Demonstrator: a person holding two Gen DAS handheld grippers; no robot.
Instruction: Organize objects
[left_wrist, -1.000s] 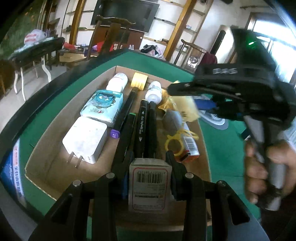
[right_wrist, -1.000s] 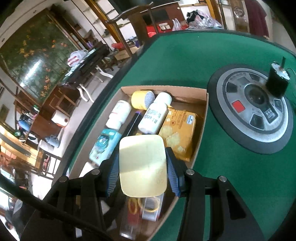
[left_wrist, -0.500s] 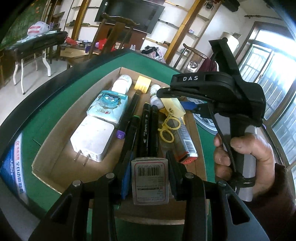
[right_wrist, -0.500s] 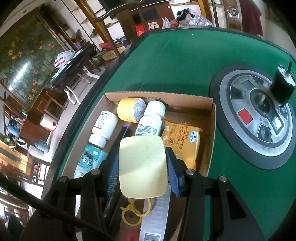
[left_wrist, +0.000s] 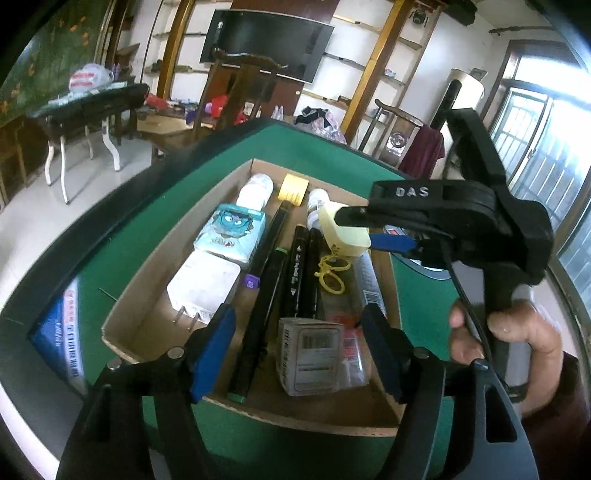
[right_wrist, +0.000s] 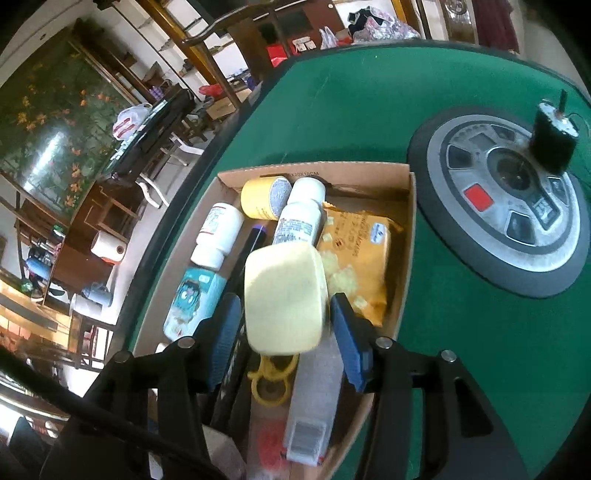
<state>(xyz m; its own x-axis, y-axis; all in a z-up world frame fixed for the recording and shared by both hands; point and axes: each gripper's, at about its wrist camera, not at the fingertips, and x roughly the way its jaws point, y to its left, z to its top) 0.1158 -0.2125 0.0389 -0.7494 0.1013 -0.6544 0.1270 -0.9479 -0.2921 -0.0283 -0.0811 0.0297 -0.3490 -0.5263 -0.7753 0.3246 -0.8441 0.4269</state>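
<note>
Pale-yellow rounded plastic case (right_wrist: 284, 295) sits loose between right gripper (right_wrist: 286, 334) spread jaws — left gripper (left_wrist: 295, 347) spread too — withdraw straight up, clear of cardboard box (right_wrist: 410, 206).

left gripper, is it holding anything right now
Nothing: the left gripper is open, jaws clear of the small barcoded box lying in the cardboard tray.

Left black two-finger gripper with blue pads (left_wrist: 297, 347): jaws spread wide, nothing between them, pointed forward and downward. Right black two-finger gripper with blue pads (right_wrist: 286, 328): jaws parted, neither pad seen touching anything; viewed from the left wrist camera, it extends horizontally toward the left. Bare right hand (left_wrist: 517, 339) is wrapped around its upright handle, fingers curled at the front.
</note>
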